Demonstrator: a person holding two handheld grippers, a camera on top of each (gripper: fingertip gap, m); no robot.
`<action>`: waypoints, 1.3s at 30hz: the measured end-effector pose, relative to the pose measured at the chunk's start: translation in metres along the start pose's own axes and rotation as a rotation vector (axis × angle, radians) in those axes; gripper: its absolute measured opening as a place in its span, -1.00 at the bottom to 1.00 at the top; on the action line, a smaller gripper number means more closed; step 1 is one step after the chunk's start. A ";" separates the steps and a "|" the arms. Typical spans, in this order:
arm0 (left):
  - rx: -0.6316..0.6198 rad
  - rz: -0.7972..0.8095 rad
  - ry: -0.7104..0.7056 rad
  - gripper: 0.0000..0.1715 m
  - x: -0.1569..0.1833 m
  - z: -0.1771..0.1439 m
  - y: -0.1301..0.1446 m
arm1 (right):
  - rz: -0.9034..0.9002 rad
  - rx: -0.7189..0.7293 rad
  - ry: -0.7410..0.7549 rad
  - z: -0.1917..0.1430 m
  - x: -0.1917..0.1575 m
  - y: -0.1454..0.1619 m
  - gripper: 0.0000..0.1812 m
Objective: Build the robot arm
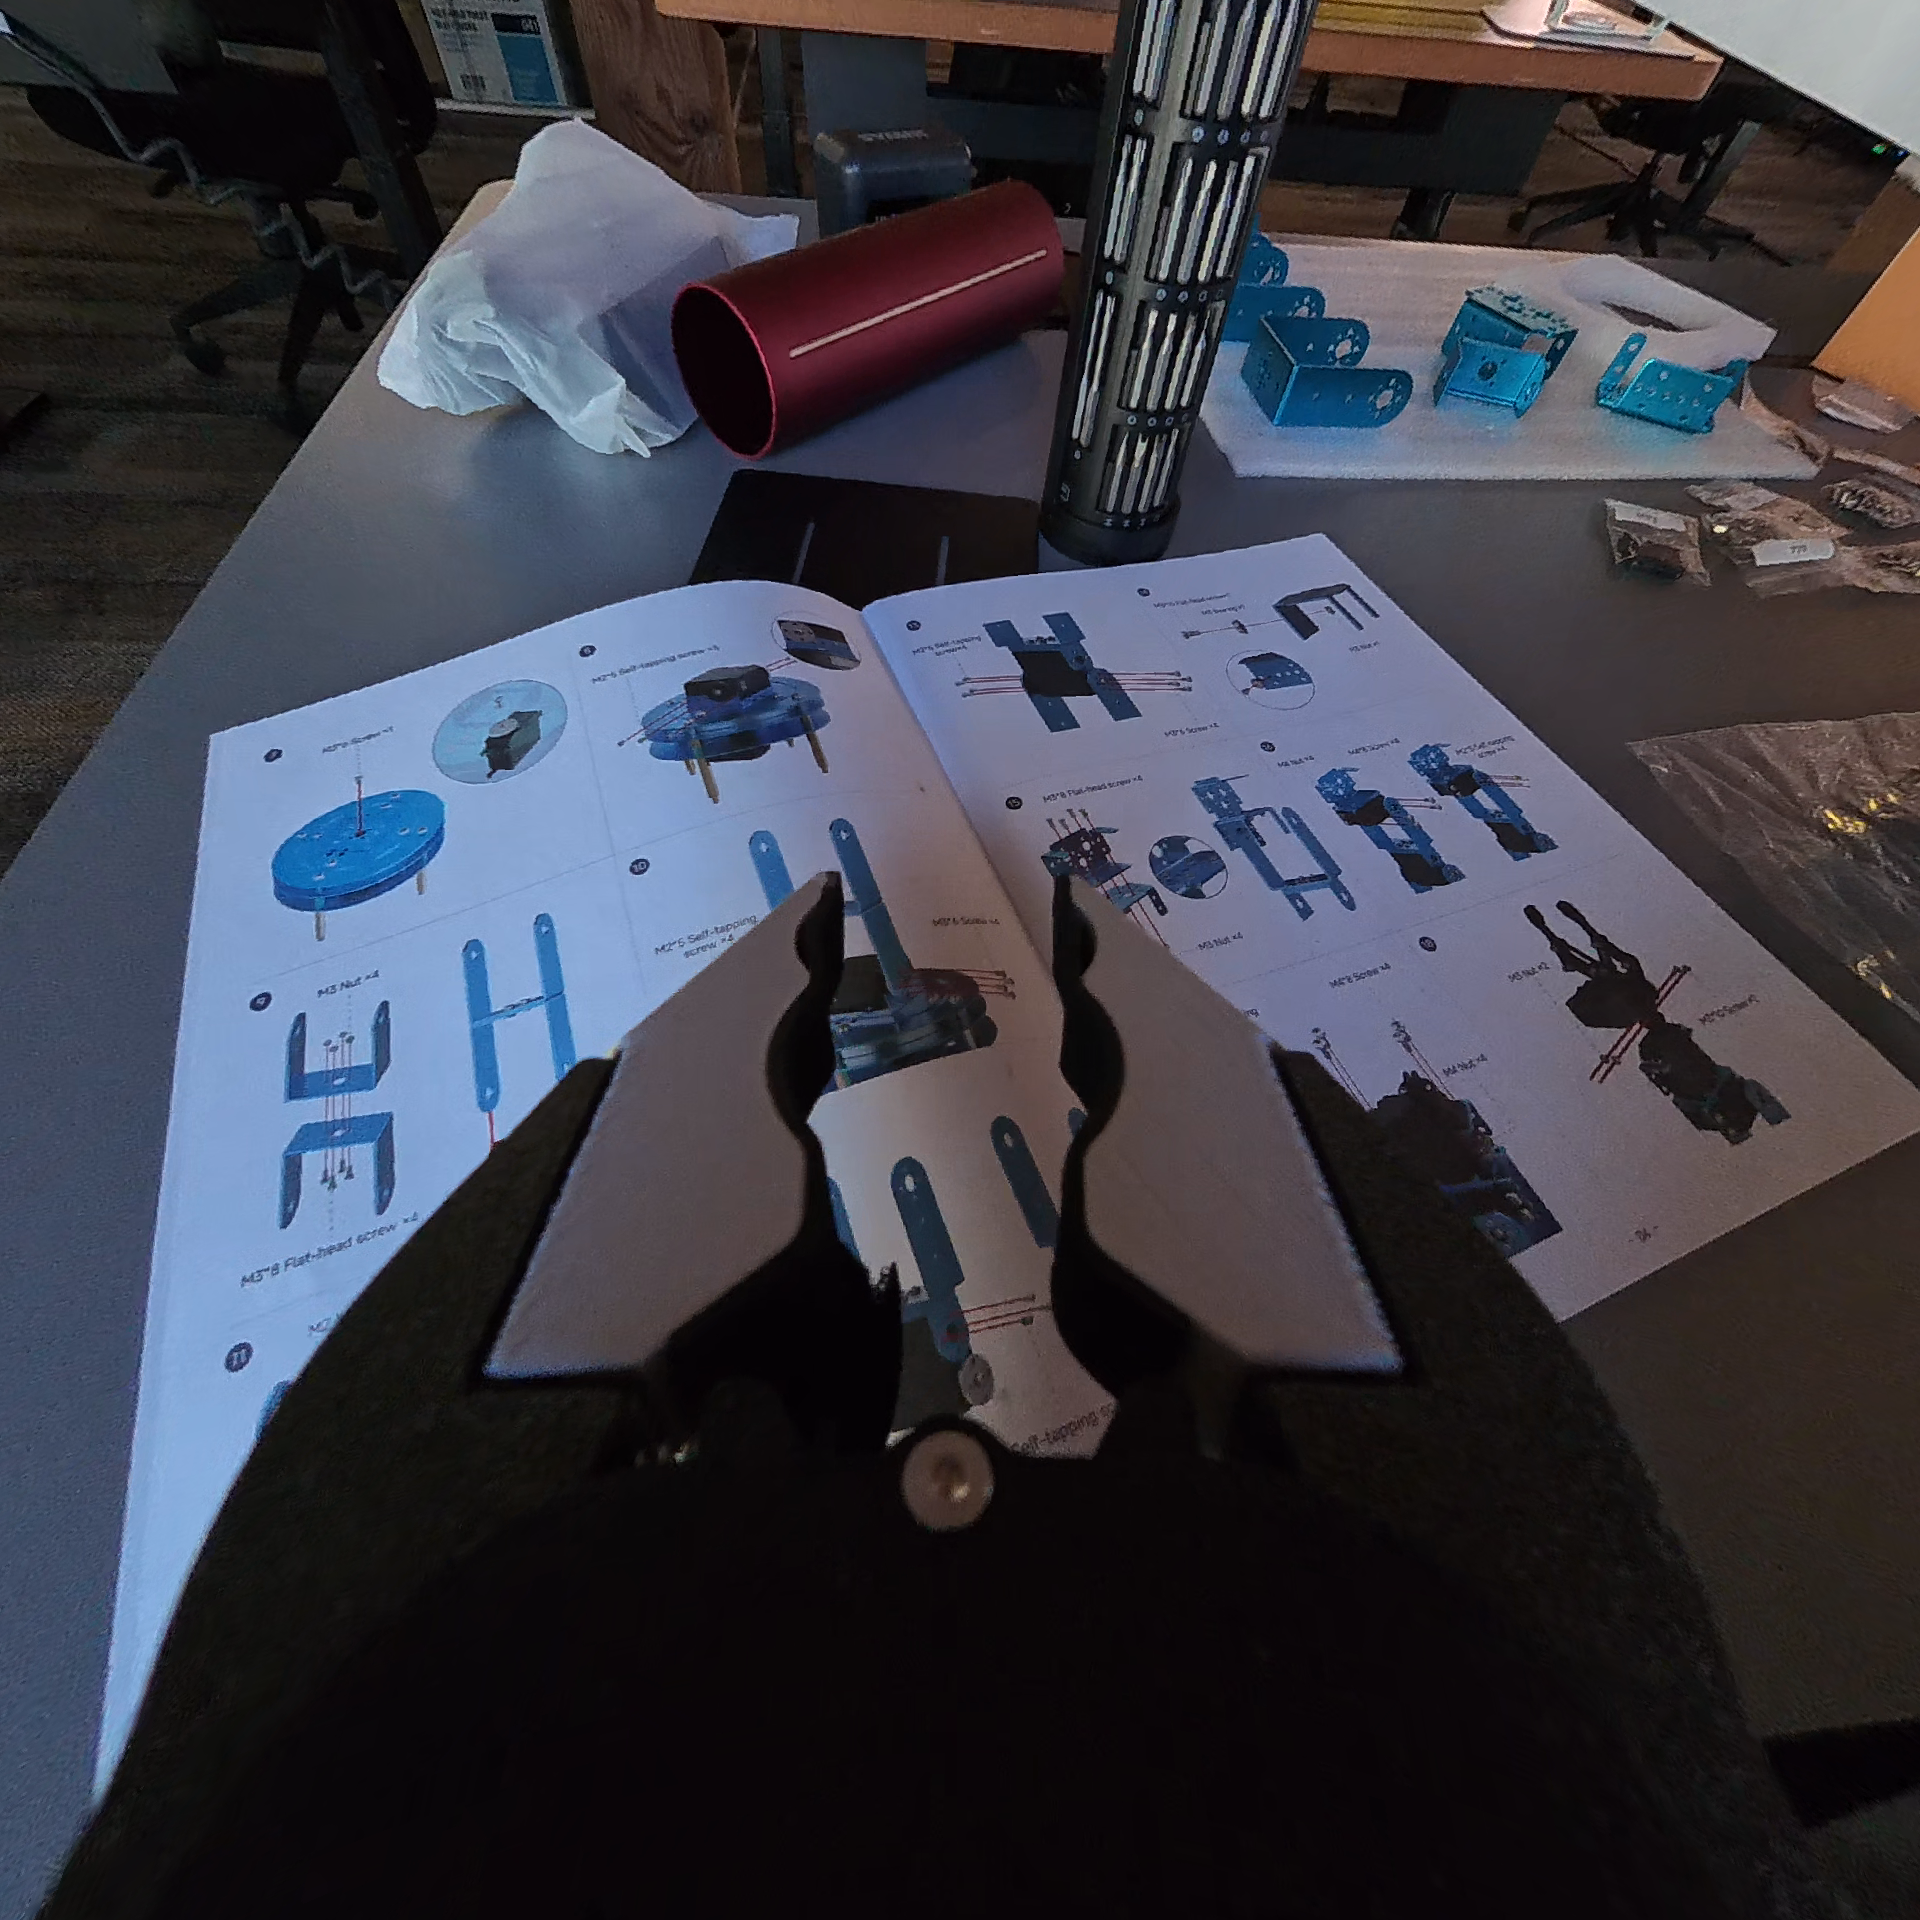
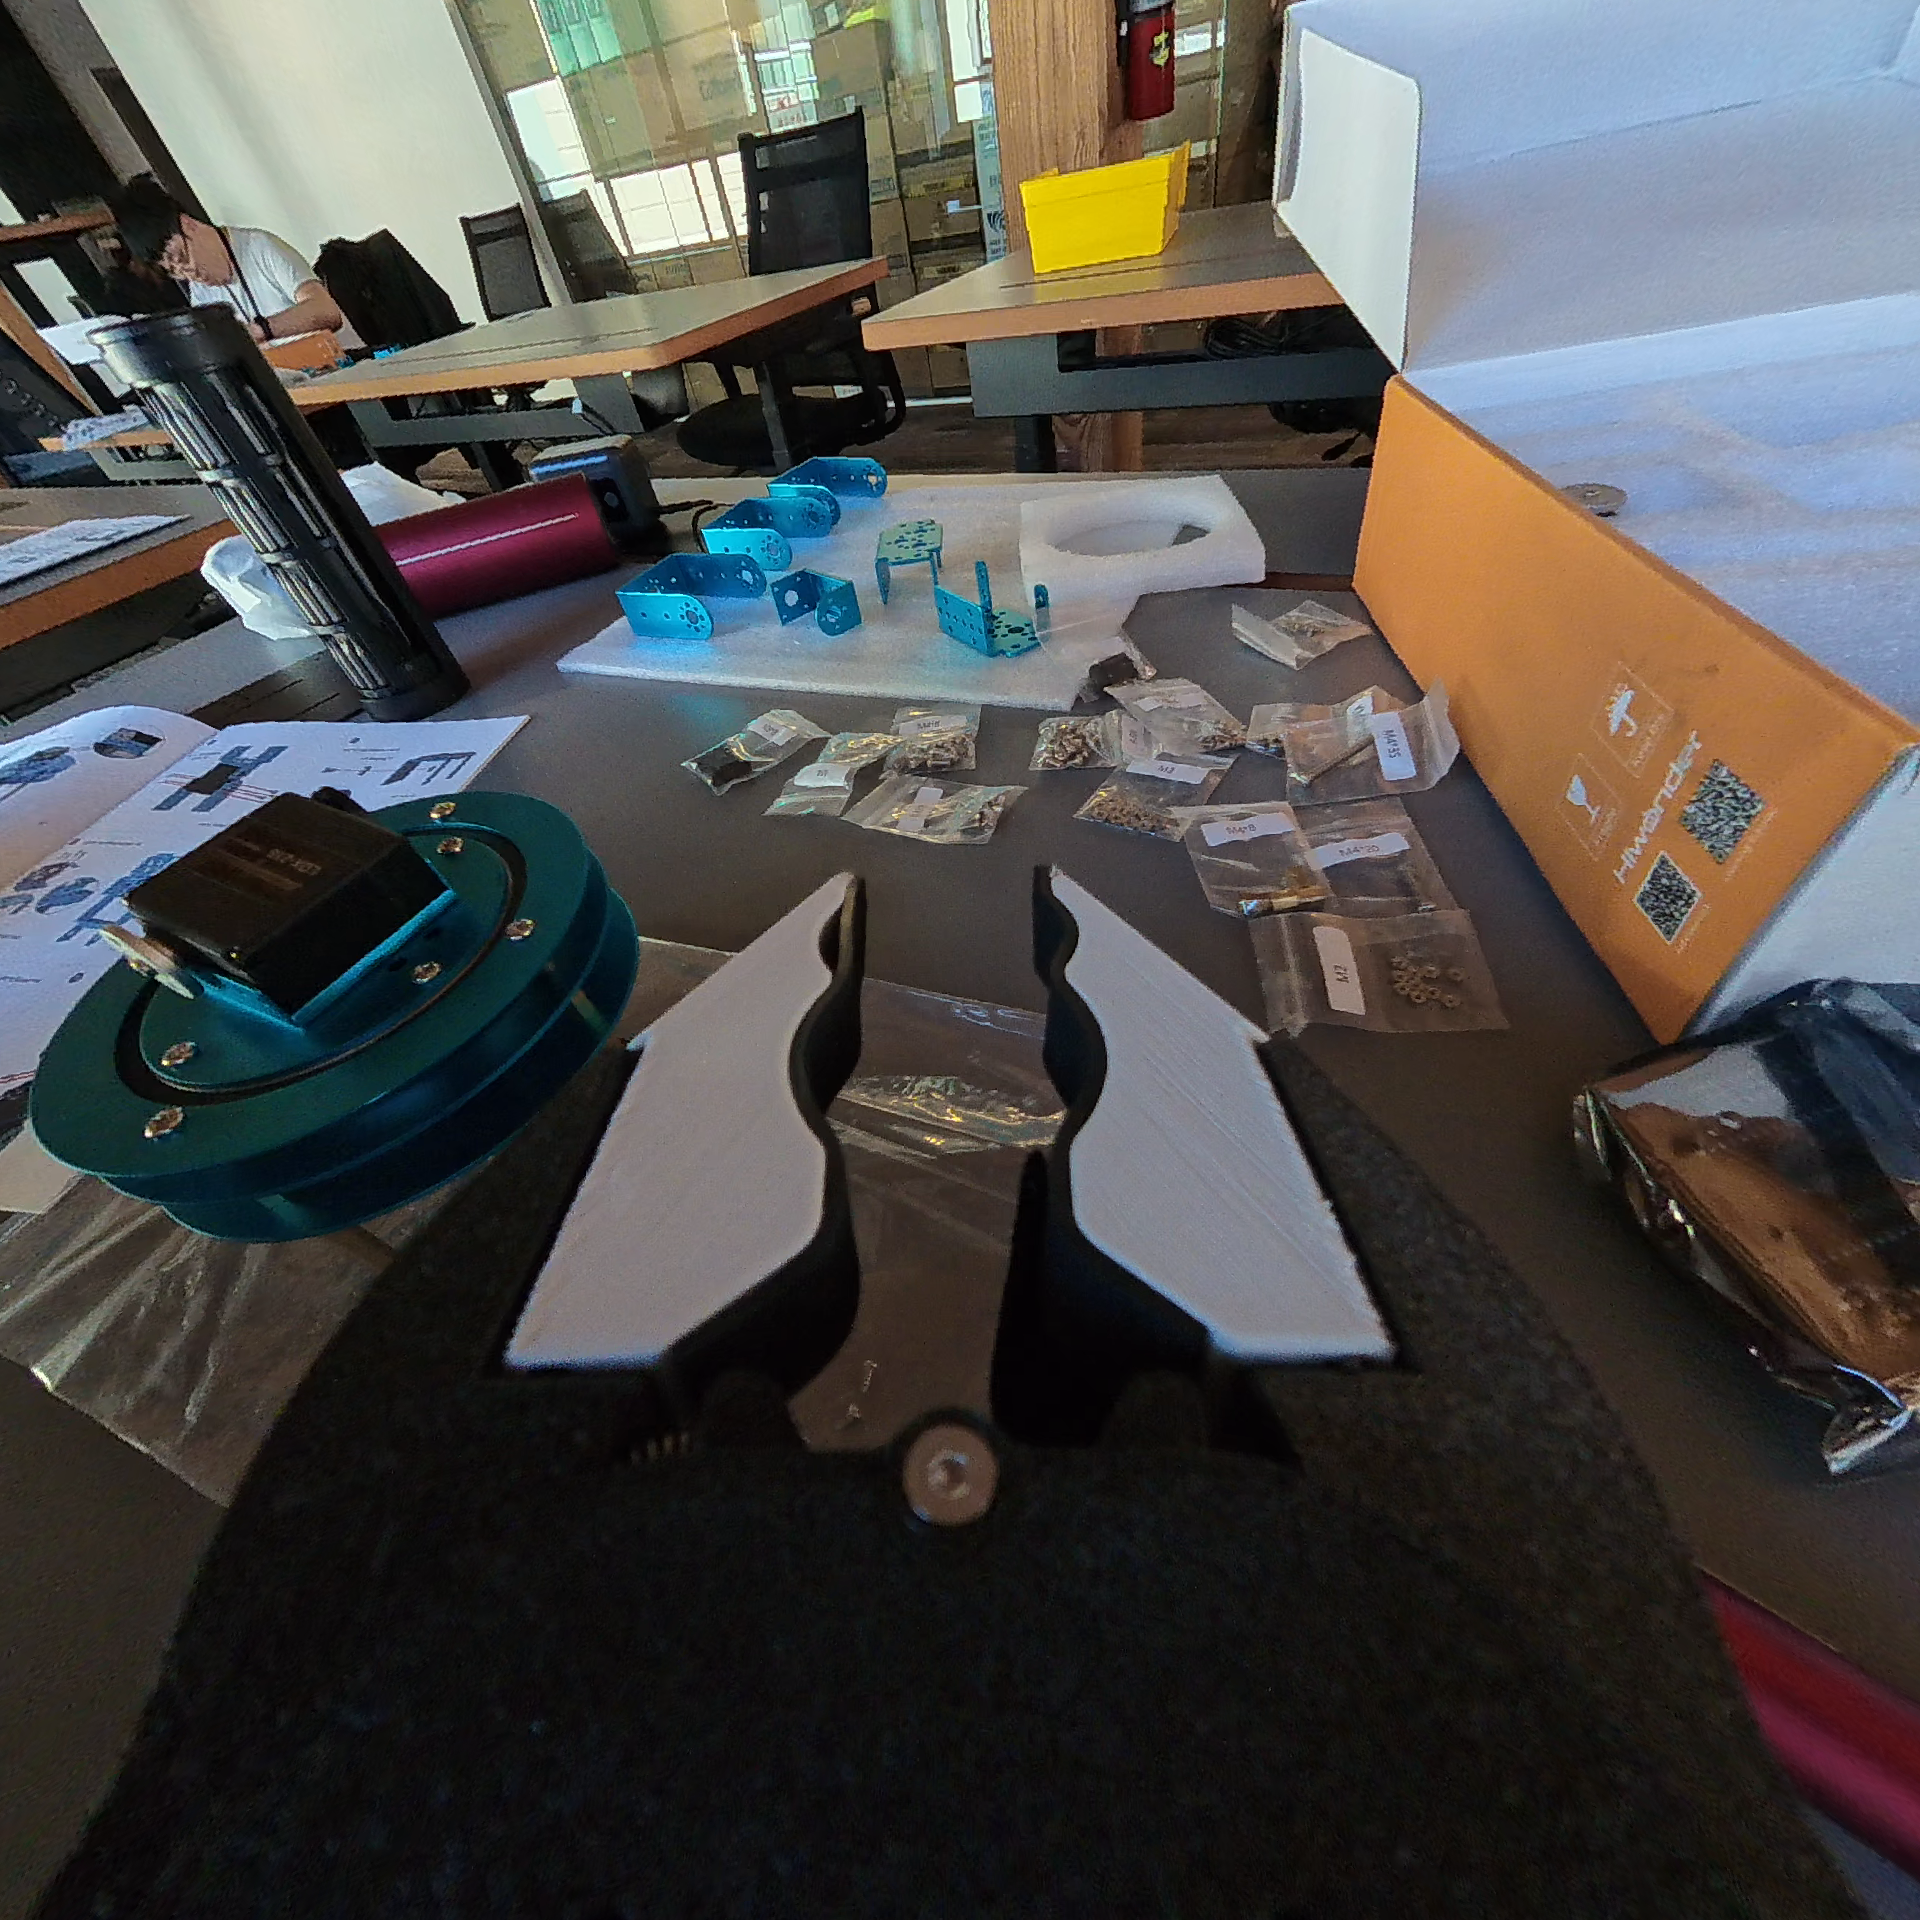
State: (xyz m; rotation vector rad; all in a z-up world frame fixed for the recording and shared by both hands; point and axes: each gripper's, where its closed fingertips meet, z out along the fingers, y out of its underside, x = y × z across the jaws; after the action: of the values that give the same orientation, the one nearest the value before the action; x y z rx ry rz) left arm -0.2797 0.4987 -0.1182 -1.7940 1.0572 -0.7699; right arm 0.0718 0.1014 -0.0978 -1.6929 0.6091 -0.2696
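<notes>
My left gripper (image 1: pixel 945 899) is open and empty, held over an open instruction booklet (image 1: pixel 582 831) that lies flat on the grey table. My right gripper (image 2: pixel 948 894) is open and empty, held over a clear plastic bag (image 2: pixel 935 1081) on the table. To its left a round teal base (image 2: pixel 343 1091) with a black servo (image 2: pixel 281 904) on top rests on the booklet's corner (image 2: pixel 343 753). Several small clear bags of screws and nuts (image 2: pixel 1143 790) lie just beyond the right gripper.
A dark red tube (image 1: pixel 873 332) lies on its side beside a tall black slotted cylinder (image 1: pixel 1164 291). Blue metal brackets (image 2: pixel 790 582) sit on white foam (image 1: pixel 1455 436). An orange and white box (image 2: pixel 1621 727) stands at right, a silvery bag (image 2: pixel 1766 1195) before it. White crumpled paper (image 1: pixel 540 301) lies far left. Across from one pair of fingers to the other is roughly 55 cm.
</notes>
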 end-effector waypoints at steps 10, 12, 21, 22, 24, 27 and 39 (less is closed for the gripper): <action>0.001 0.038 0.400 -0.54 0.110 0.014 -0.019 | -0.209 -0.194 -0.374 -0.015 -0.120 0.010 -0.51; -0.027 0.103 0.586 -0.53 0.170 0.020 -0.021 | -0.225 -0.233 -0.433 -0.015 -0.144 0.017 -0.48; -0.104 0.376 1.008 -0.51 0.323 0.035 -0.030 | -0.234 -0.391 -0.657 0.003 -0.114 0.015 -0.18; -0.113 0.384 1.028 -0.50 0.330 0.036 -0.030 | -0.231 -0.408 -0.703 0.006 -0.114 0.019 -0.18; -0.093 0.407 1.070 -0.49 0.343 0.036 -0.029 | -0.233 -0.417 -0.771 0.011 -0.114 0.026 -0.24; -0.057 0.480 1.056 -0.48 0.352 0.043 -0.023 | -0.222 -0.411 -0.814 0.018 -0.111 0.029 -0.37; -0.082 0.521 1.049 -0.57 0.359 0.056 -0.012 | -0.185 -0.363 -0.817 0.024 -0.107 0.028 -0.53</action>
State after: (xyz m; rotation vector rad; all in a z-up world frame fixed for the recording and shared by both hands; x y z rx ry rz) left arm -0.0699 0.2020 -0.1054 -1.0059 2.1303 -1.3674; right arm -0.0121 0.1752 -0.1140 -2.0095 -0.1207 0.4235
